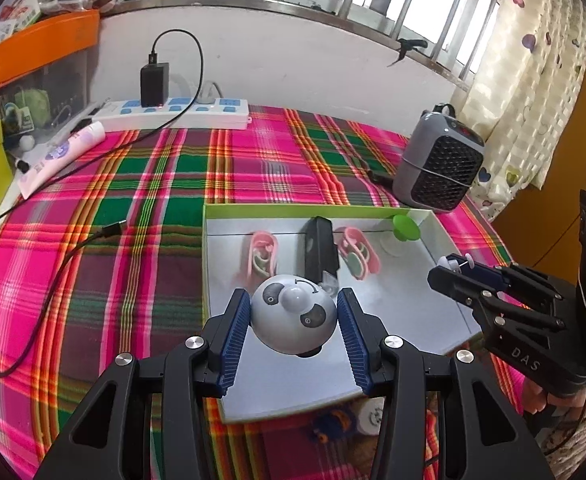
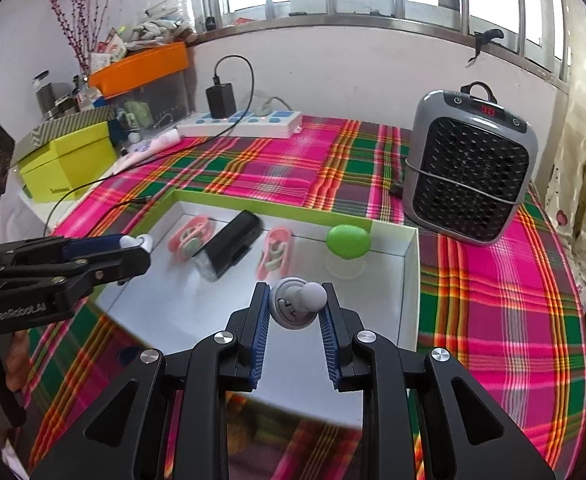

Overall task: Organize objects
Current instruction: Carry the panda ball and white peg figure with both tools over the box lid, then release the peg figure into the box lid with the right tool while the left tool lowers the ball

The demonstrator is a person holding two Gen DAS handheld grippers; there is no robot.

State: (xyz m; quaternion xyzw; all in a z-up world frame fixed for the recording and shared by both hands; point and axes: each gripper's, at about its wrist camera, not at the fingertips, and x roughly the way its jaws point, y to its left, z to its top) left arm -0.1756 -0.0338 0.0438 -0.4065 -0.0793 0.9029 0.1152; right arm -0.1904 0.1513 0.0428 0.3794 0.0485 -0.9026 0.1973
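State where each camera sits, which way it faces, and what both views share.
Left wrist: sits behind the left tongs, facing forward and down at the box; they clamp a panda toy; the right tongs and a hand enter at right.
Right wrist: sits behind the right tongs, which clamp a small grey knob toy; the left tongs enter at left.
Shared: box, black case, heater, power strip, plaid cloth.
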